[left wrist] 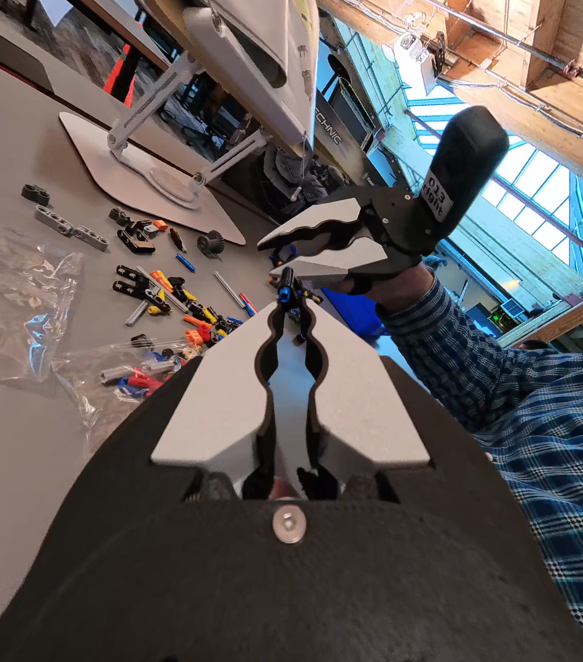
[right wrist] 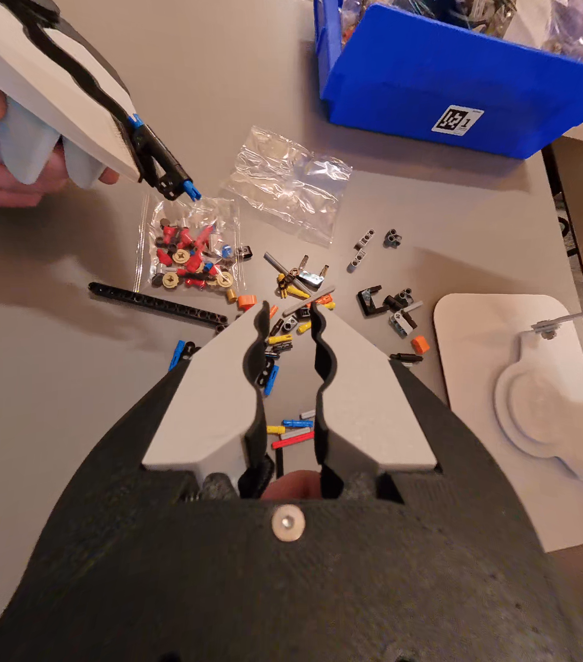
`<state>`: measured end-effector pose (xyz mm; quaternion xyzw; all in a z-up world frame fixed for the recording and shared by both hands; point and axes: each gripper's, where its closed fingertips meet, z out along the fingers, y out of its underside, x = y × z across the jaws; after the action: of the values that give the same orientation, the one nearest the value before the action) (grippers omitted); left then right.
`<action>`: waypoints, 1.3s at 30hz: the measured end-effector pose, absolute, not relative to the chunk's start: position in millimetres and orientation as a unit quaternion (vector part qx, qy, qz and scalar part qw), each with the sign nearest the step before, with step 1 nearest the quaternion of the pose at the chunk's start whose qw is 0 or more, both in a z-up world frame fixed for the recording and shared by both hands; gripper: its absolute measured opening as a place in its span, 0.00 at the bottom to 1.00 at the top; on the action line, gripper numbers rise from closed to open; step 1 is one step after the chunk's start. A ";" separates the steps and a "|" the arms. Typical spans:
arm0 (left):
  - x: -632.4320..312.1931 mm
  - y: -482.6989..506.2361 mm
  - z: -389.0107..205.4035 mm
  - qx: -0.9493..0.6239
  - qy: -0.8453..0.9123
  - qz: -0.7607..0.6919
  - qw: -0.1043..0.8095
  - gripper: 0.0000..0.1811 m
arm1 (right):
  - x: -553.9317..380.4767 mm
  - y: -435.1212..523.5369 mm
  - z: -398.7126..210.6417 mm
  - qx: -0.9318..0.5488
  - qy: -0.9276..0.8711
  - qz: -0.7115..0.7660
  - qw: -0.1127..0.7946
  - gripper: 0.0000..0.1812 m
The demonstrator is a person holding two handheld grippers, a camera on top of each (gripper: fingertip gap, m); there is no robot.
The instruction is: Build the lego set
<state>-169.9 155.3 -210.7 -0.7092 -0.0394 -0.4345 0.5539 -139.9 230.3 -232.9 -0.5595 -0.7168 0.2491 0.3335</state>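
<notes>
My left gripper (left wrist: 292, 303) is shut on a small black lego assembly with blue pins (left wrist: 287, 286) and holds it above the table. In the right wrist view this gripper (right wrist: 137, 157) comes in from the upper left, with the assembly (right wrist: 166, 168) sticking out past its tips. My right gripper (right wrist: 290, 310) is open and empty, hovering over a scatter of loose lego pieces (right wrist: 293, 322). In the left wrist view it (left wrist: 268, 259) sits just above the held assembly, jaws apart. A long black beam (right wrist: 157, 304) lies on the table.
A blue bin (right wrist: 462, 82) with bags stands at the far right. A small bag of red and tan pieces (right wrist: 189, 258) and an empty clear bag (right wrist: 290, 182) lie beyond the pile. A white stand base (right wrist: 516, 394) is on the right; it also shows in the left wrist view (left wrist: 139, 172). There is about 9 cm between the tips of the two grippers.
</notes>
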 end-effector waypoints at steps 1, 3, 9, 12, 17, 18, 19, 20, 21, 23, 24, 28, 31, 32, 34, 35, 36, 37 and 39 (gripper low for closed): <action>-171.1 155.7 -211.5 -0.708 -0.042 -0.436 0.553 0.03 | -140.2 233.0 -234.4 -0.566 -0.714 0.247 0.330 0.11; -173.2 156.2 -212.0 -0.706 -0.048 -0.441 0.552 0.03 | -140.9 236.0 -237.4 -0.571 -0.713 0.247 0.323 0.11; -182.9 158.6 -213.2 -0.698 -0.073 -0.448 0.554 0.03 | -141.9 247.4 -251.1 -0.608 -0.696 0.245 0.294 0.13; -187.5 158.7 -214.0 -0.700 -0.076 -0.440 0.557 0.03 | -140.6 247.7 -260.6 -0.605 -0.705 0.237 0.284 0.12; -192.4 160.3 -216.3 -0.702 -0.083 -0.433 0.559 0.03 | -142.6 242.7 -280.9 -0.615 -0.711 0.226 0.256 0.12; -193.2 160.7 -217.3 -0.703 -0.085 -0.432 0.558 0.03 | -145.3 243.0 -283.0 -0.619 -0.707 0.225 0.257 0.11; -193.8 161.1 -218.2 -0.704 -0.087 -0.432 0.558 0.03 | -147.9 243.4 -285.5 -0.624 -0.705 0.222 0.255 0.09; -194.4 161.4 -219.1 -0.704 -0.089 -0.432 0.557 0.03 | -150.7 243.8 -288.3 -0.628 -0.702 0.217 0.255 0.09; -194.8 161.6 -219.8 -0.705 -0.090 -0.431 0.556 0.03 | -153.1 242.8 -291.6 -0.631 -0.702 0.214 0.250 0.09; -195.3 161.7 -220.5 -0.706 -0.090 -0.431 0.555 0.03 | -156.9 244.9 -298.0 -0.639 -0.700 0.201 0.248 0.11; -195.5 161.6 -220.8 -0.706 -0.090 -0.430 0.555 0.03 | -158.8 248.6 -300.3 -0.645 -0.696 0.191 0.252 0.12; -196.4 161.8 -221.8 -0.706 -0.093 -0.431 0.554 0.03 | -167.1 254.7 -306.2 -0.662 -0.681 0.182 0.256 0.11; -196.6 162.0 -222.7 -0.707 -0.093 -0.433 0.552 0.03 | -170.1 254.9 -308.1 -0.665 -0.681 0.178 0.250 0.10; -196.8 162.0 -222.8 -0.707 -0.093 -0.433 0.552 0.03 | -169.7 256.1 -308.0 -0.667 -0.681 0.173 0.247 0.09; -196.9 161.8 -222.1 -0.706 -0.093 -0.435 0.552 0.03 | -169.4 257.1 -307.3 -0.662 -0.686 0.167 0.251 0.08; -197.3 161.6 -221.7 -0.705 -0.093 -0.434 0.553 0.03 | -168.1 257.9 -307.7 -0.662 -0.687 0.165 0.250 0.08; -197.8 161.6 -221.6 -0.705 -0.093 -0.434 0.553 0.03 | -167.7 259.3 -305.8 -0.660 -0.686 0.164 0.258 0.08; -198.3 161.5 -221.4 -0.705 -0.094 -0.434 0.553 0.03 | -166.7 259.8 -304.0 -0.660 -0.685 0.165 0.262 0.08; -198.6 161.7 -221.5 -0.703 -0.095 -0.437 0.553 0.03 | -164.8 257.2 -304.2 -0.663 -0.684 0.171 0.253 0.08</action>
<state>-198.6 161.7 -221.5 -0.7035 -0.0954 -0.4367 0.5526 -164.8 257.2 -304.2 -0.6626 -0.6840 0.1709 0.2527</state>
